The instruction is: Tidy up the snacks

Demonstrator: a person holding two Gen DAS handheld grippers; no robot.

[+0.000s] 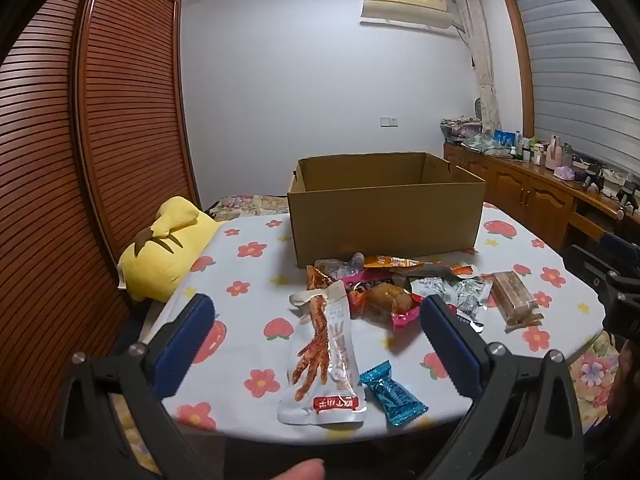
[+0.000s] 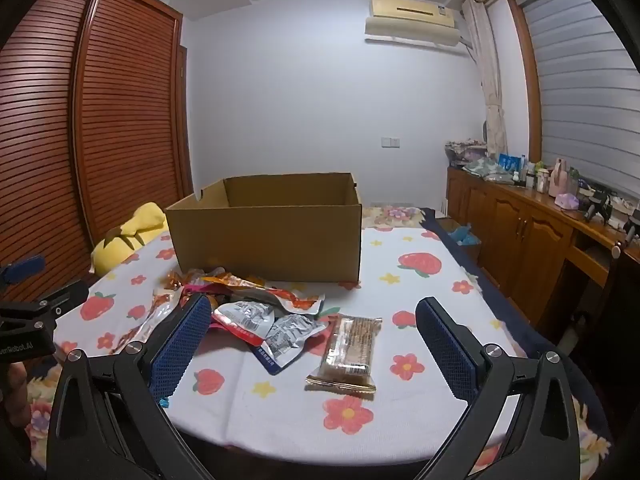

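An open brown cardboard box (image 1: 384, 216) stands at the back of a table with a flowered cloth (image 1: 248, 280); it shows in the right wrist view too (image 2: 268, 236). Several snack packets lie in a heap in front of it. My left gripper (image 1: 316, 332) is open above a chicken-foot packet (image 1: 324, 356), with a blue candy (image 1: 394, 398) and a brown meat packet (image 1: 384, 300) near. My right gripper (image 2: 312, 336) is open over a clear cracker bar (image 2: 350, 350) and silver packets (image 2: 276, 330). Both hold nothing.
A yellow plush pillow (image 1: 164, 248) lies at the table's left edge. A louvred wooden wardrobe (image 1: 100, 120) is on the left. A wooden sideboard (image 2: 532, 236) with bottles runs along the right wall. The other gripper (image 1: 608, 276) shows at the right edge.
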